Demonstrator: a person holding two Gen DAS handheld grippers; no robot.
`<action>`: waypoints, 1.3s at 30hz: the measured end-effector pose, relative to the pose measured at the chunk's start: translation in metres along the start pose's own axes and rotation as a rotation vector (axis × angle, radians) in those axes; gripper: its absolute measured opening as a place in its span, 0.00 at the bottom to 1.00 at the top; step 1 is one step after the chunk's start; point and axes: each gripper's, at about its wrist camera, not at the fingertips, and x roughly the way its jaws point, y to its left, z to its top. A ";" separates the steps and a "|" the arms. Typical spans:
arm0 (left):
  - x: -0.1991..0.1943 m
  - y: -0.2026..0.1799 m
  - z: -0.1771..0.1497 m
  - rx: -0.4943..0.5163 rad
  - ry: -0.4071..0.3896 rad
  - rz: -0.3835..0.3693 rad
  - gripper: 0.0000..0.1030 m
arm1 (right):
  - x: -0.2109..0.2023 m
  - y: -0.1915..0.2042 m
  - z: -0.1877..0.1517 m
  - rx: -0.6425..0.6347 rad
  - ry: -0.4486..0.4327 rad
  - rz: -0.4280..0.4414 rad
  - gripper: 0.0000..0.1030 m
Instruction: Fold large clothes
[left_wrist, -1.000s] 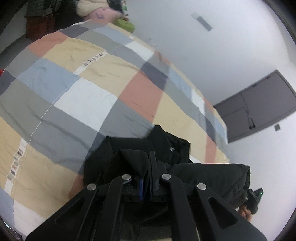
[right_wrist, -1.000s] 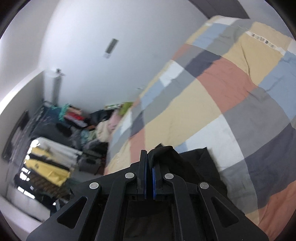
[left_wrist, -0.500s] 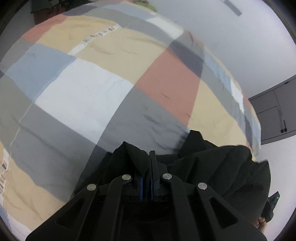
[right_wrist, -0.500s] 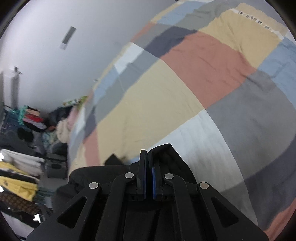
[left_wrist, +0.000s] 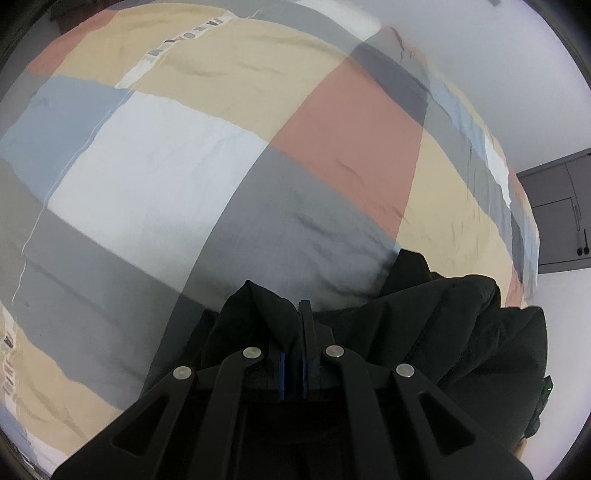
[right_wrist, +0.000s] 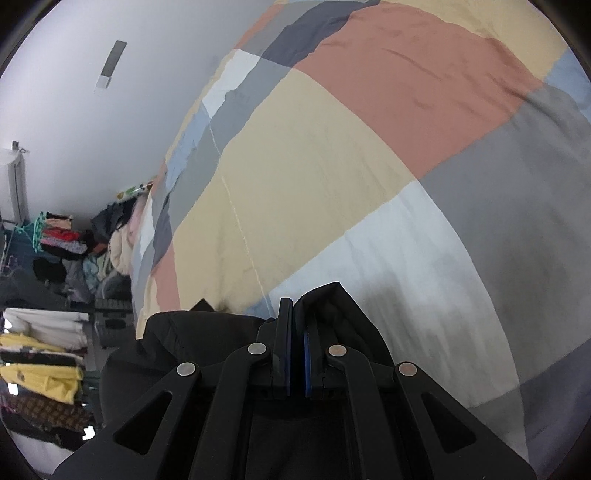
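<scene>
A black garment (left_wrist: 436, 332) hangs bunched between my two grippers over a bed with a patchwork cover (left_wrist: 192, 170). My left gripper (left_wrist: 293, 317) is shut on a fold of the black cloth, which drapes over its left finger. In the right wrist view the same black garment (right_wrist: 192, 343) sags to the left, and my right gripper (right_wrist: 297, 314) is shut on another edge of it. The patchwork cover (right_wrist: 332, 155) fills the view ahead. The cloth's lower part is hidden under the grippers.
A grey cabinet (left_wrist: 557, 214) stands against the white wall past the bed's far right. Piles and racks of clothes (right_wrist: 48, 332) stand beyond the bed's left edge, with more heaped at its far corner (right_wrist: 118, 236).
Both grippers have tilted down and moved closer over the bed, carrying the black garment. The cover fills more of each view; the wall and room have shrunk. Both stayed shut.
</scene>
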 end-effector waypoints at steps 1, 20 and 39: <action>-0.005 0.002 -0.003 -0.012 -0.003 -0.006 0.05 | -0.003 0.001 -0.001 -0.002 0.001 0.004 0.04; -0.183 -0.001 -0.071 0.022 -0.331 -0.092 0.81 | -0.150 0.052 -0.036 -0.203 -0.142 0.006 0.52; -0.214 -0.112 -0.165 0.490 -0.539 -0.029 0.85 | -0.151 0.181 -0.129 -0.663 -0.306 -0.002 0.98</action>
